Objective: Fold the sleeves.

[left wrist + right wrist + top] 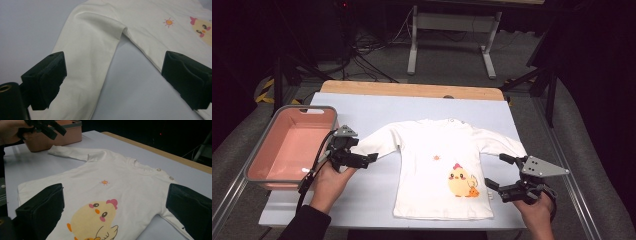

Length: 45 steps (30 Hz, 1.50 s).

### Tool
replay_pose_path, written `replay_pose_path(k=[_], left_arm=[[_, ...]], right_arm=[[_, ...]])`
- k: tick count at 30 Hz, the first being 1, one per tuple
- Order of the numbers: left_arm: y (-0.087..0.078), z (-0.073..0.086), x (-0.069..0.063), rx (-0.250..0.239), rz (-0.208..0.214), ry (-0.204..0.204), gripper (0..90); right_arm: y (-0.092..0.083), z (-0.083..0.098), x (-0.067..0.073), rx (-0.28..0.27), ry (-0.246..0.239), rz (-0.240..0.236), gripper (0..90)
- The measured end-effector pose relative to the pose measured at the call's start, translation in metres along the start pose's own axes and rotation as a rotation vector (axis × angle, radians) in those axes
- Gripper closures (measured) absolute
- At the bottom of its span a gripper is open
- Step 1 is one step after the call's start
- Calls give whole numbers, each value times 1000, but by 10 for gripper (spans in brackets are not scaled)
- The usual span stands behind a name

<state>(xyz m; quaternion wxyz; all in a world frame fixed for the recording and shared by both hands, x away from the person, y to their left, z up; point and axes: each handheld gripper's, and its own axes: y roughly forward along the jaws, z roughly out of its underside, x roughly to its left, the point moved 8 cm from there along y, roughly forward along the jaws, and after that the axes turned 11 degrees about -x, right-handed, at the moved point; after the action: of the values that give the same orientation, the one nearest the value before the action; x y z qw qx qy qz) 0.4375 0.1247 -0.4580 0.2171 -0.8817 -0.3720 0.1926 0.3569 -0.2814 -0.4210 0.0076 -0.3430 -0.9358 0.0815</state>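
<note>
The white long-sleeved baby shirt with a yellow chick print [439, 167] lies flat, front up, mid-tabletop. To fold it well, pinch each cuff cleanly and carry it inward flat. The left gripper [368, 159], jaws wide and empty, sits at the shirt's nine o'clock sleeve; the right gripper [497, 171], equally wide, at four o'clock. A pink plastic bin [267, 175] stands beyond at nine o'clock.

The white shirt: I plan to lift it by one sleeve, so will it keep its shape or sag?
The white shirt lies flat with soft creases at the sleeve, so it is probably limp and would hang. It looks thin, likely light. Pushed, it would probably bunch on the table cover rather than slide whole.
</note>
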Motion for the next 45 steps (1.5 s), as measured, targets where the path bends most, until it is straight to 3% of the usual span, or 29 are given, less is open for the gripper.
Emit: replay_pose_path(k=[2, 5, 9, 11, 15, 17, 19, 23, 25, 31, 33, 36, 45], left_arm=[[4, 1, 3, 22, -21, 6, 4], [8, 2, 3, 56, -3, -4, 3], [11, 3, 4, 89, -18, -7, 3], [13, 3, 9, 103, -66, -11, 3], [23, 6, 15, 159, -120, -35, 5], [25, 6, 15, 166, -129, -34, 52], [30, 5, 18, 178, -168, -22, 72], [37, 7, 19, 206, -169, -23, 115], [41, 9, 21, 224, -192, -23, 140], [49, 13, 28, 249, -212, -53, 202], [49, 13, 30, 250, -219, -65, 281], [50, 15, 34, 267, -238, -69, 324], [55, 22, 37, 315, -273, -48, 356]], right_arm=[[0, 0, 1, -2, 9, -12, 2], [-1, -1, 2, -9, 7, -22, 1], [-1, -3, 3, -9, -14, -29, 16], [-1, -3, 5, -7, -23, -36, 19], [0, -3, 7, -4, -22, -53, 18], [1, -3, 7, -6, -24, -55, 18], [1, -4, 8, -4, -27, -61, 18], [2, -4, 10, -3, -33, -65, 19], [2, -4, 10, -4, -31, -68, 19], [2, -4, 11, -4, -37, -74, 28], [2, -4, 11, -6, -36, -81, 30], [3, -4, 12, -6, -32, -91, 30], [4, -4, 14, -7, -32, -103, 29]])
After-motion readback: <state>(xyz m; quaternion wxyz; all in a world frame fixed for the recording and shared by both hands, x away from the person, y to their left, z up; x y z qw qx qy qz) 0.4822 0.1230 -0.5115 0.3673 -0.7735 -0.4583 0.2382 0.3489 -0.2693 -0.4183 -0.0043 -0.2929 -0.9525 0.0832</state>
